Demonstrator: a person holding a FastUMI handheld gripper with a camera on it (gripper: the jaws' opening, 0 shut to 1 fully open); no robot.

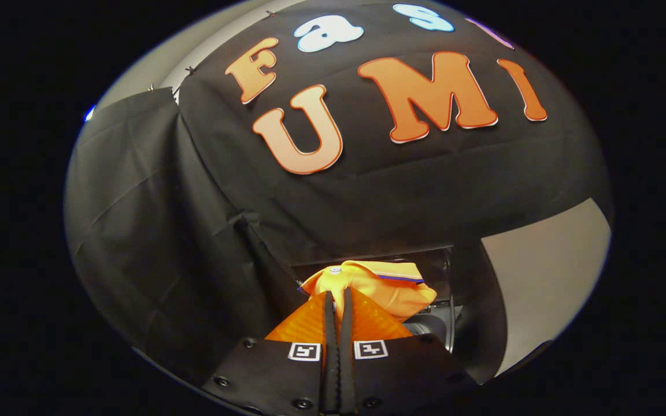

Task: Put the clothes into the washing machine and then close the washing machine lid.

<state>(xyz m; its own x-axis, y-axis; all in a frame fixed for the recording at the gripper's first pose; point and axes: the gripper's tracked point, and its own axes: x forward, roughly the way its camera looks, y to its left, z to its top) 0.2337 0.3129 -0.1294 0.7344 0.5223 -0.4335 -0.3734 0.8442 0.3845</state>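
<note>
Orange cloth, a light shirt with a dark stripe along one folded edge and a small pale button near its top, hangs bunched just ahead of the gripper. Both fingers stand almost together, only a thin slit between them, and their tips meet the garment's near fold; from this angle they appear clamped on a pinch of the fabric, though the contact itself is partly hidden by the cloth.

Behind and below the shirt sits a dark opening with a pale metal rim, which I take to be the washing machine; its lid cannot be made out. The shirt is above and in front of that opening, not yet inside.

Handling judgement: the garment looks soft, limp and light, with no stiffness to hold a shape. It will drape and may trail over the rim. A pinch on a thick fold or the collar area should hold better than on a single layer, which could slip.

Writing: two small square coded markers sit on the gripper body; no brand or label on the shirt can be read.
</note>
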